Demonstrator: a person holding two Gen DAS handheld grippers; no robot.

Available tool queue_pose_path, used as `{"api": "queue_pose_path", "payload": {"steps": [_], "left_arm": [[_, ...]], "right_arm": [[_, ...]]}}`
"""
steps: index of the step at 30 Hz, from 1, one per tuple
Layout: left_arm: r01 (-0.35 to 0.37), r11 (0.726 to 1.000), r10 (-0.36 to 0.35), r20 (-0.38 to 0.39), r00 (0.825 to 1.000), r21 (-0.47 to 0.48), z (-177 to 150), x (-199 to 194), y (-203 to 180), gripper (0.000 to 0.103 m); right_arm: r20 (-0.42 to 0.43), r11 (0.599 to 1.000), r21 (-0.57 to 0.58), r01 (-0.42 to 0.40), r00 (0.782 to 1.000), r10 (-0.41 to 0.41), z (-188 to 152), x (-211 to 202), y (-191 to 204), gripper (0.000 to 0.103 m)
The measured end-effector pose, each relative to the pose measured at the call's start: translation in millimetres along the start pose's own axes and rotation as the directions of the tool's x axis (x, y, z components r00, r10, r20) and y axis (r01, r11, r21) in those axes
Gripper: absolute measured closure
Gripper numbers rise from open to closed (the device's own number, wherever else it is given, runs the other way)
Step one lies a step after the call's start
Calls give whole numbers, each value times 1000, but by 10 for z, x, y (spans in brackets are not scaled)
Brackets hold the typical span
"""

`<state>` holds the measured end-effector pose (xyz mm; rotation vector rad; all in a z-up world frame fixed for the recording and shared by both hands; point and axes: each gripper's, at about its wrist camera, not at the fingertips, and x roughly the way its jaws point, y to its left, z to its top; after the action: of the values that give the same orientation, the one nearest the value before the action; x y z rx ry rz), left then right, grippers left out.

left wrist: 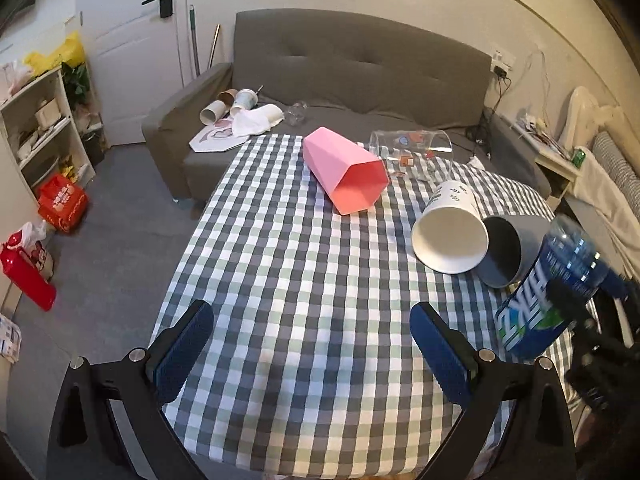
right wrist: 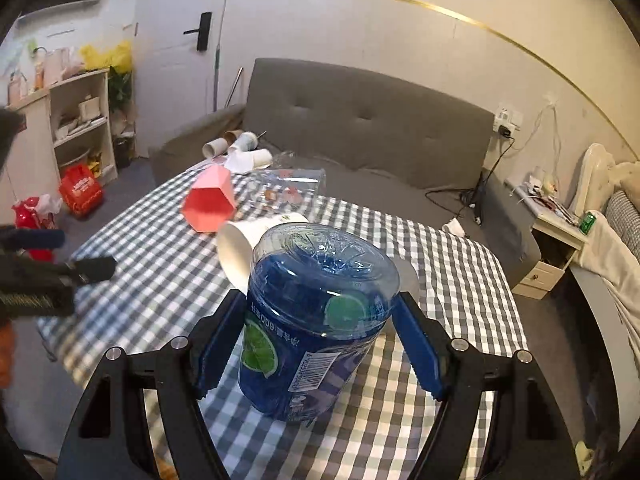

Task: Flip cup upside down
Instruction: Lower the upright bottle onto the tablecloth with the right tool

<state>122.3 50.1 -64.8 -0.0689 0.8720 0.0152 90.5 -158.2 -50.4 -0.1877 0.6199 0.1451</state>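
From the left wrist, the left hand-held gripper (left wrist: 312, 352) gaped empty over the checked bench (left wrist: 280, 280), the blue cup (left wrist: 548, 292) off to its right, tilted, beside a white paper cup (left wrist: 450, 236) and a faceted pink cup (left wrist: 344, 172) lying sideways. From the right wrist, the right hand-held gripper (right wrist: 318, 344) clasped that translucent plastic cup (right wrist: 316, 320), base facing up.

Left gripper (left wrist: 312, 350) hangs spread above the checked table (left wrist: 280, 280). Pink cup (left wrist: 344, 170), glass (left wrist: 412, 152), white cup (left wrist: 450, 232) and grey cup (left wrist: 508, 252) lie sideways toward its far right corner.
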Motion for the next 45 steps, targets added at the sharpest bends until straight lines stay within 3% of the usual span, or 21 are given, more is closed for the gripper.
{"api": "queue_pose_path", "payload": {"steps": [5,16,19,28,37,45], "left_arm": [[-36,999,37,-22,999,35,2,37,-95,2],[-24,996,27,-26,999,91,-69,-54,-360,2],[-33,995,35,-12,999,97,-77,-128,-372,2],[-31,995,23,95,995,91,-112,-591,-473,2],[-13,994,-13,237,971,106,-218,-1071,-791,2],[4,996,-28,284,958,87,-394,-1236,-839,2]], "right_arm": [[27,1000,13,-19,999,19,-155,-24,-75,28],[4,995,44,-85,996,85,-318,-98,-101,31],[19,994,72,-79,997,77,-275,-157,-145,16],[96,989,115,-89,992,78,-149,-677,-300,15],[143,983,174,-63,989,38,-160,-1308,-572,12],[159,979,199,-44,987,12,-329,-1565,-663,12]]}}
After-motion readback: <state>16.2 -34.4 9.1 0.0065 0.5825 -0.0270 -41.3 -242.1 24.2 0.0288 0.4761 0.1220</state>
